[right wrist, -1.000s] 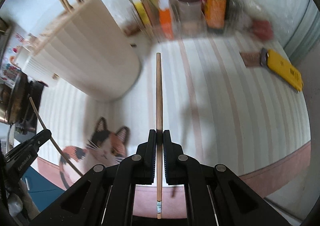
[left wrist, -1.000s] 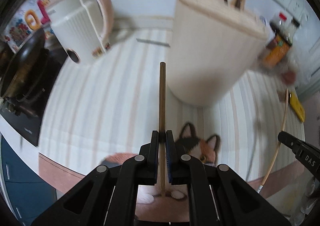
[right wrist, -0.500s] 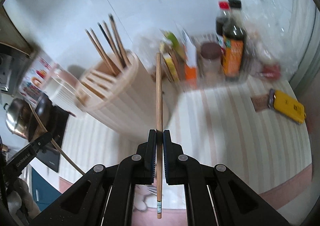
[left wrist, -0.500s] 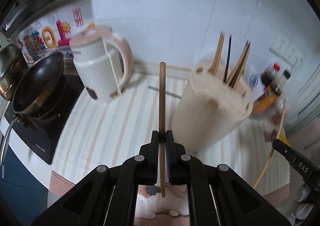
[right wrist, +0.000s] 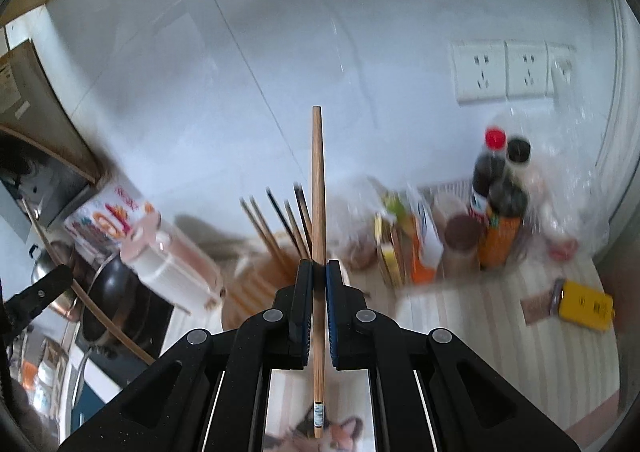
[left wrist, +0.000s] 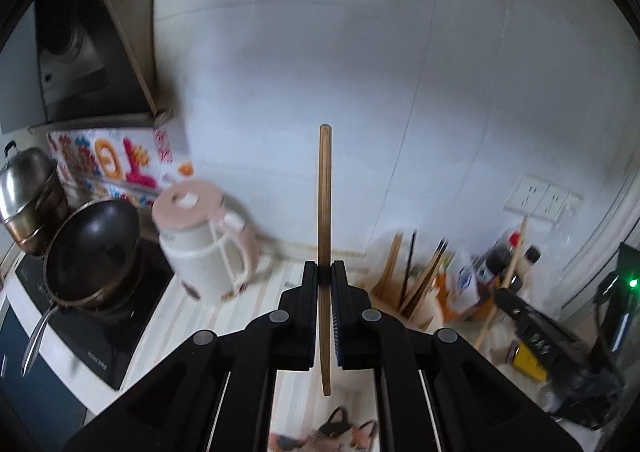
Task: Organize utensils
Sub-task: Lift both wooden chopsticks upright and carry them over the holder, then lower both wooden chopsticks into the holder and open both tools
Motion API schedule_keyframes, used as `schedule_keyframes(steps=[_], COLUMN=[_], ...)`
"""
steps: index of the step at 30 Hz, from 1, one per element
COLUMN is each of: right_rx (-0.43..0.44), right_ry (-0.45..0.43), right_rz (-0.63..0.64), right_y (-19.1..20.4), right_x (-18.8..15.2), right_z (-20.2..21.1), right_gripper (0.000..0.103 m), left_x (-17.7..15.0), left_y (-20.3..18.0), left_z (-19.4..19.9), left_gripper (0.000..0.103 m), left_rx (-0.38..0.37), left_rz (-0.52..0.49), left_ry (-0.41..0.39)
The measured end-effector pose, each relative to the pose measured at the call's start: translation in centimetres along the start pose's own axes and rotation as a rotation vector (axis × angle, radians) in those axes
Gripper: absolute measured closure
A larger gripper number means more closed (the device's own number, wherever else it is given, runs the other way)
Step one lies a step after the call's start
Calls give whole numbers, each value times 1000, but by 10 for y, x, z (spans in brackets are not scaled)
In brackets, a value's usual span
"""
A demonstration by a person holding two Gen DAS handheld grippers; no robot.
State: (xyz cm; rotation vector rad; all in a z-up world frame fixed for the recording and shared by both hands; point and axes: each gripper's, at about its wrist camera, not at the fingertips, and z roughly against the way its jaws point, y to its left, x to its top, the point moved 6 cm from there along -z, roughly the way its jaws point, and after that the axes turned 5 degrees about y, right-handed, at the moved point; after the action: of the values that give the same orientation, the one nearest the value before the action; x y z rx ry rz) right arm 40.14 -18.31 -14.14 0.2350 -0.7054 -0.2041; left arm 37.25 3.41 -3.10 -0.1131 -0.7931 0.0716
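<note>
My left gripper (left wrist: 325,272) is shut on a wooden chopstick (left wrist: 325,196) that stands upright between its jaws, high above the counter. My right gripper (right wrist: 318,272) is shut on a second wooden chopstick (right wrist: 318,188), also upright. The cream utensil holder (right wrist: 256,284) with several chopsticks standing in it sits below and just behind the right gripper; in the left wrist view the holder (left wrist: 420,308) is low and to the right. The right gripper with its chopstick shows in the left wrist view (left wrist: 516,304), and the left gripper shows in the right wrist view (right wrist: 40,292).
A pink and white kettle (left wrist: 204,240), a black wok (left wrist: 96,248) and a steel pot (left wrist: 28,188) stand on the left. Sauce bottles (right wrist: 500,208), packets and a jar line the back wall. A yellow box (right wrist: 584,306) lies right. A cat-print mat (right wrist: 316,432) lies below.
Both grippers have risen well above the counter and tilted up toward the wall, each still holding its chopstick. The holder now sits low in both views.
</note>
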Motion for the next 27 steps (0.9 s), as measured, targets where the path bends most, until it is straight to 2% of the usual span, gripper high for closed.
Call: schedule_keyframes(steps=[7, 15, 27], right_rx=[-9, -14, 3], right_ry=[-135, -240, -241], right_rz=[-47, -87, -165], right_y=[7, 2, -20], right_x=[48, 77, 75], right_z=[0, -12, -50], right_gripper=[96, 96, 96], left_x=[34, 51, 56], left_y=[-28, -56, -73], left_z=[-25, -68, -122], left_gripper=[99, 99, 99], left_rx=[-30, -70, -125], left_rz=[1, 15, -5], left_ry=[-13, 5, 69])
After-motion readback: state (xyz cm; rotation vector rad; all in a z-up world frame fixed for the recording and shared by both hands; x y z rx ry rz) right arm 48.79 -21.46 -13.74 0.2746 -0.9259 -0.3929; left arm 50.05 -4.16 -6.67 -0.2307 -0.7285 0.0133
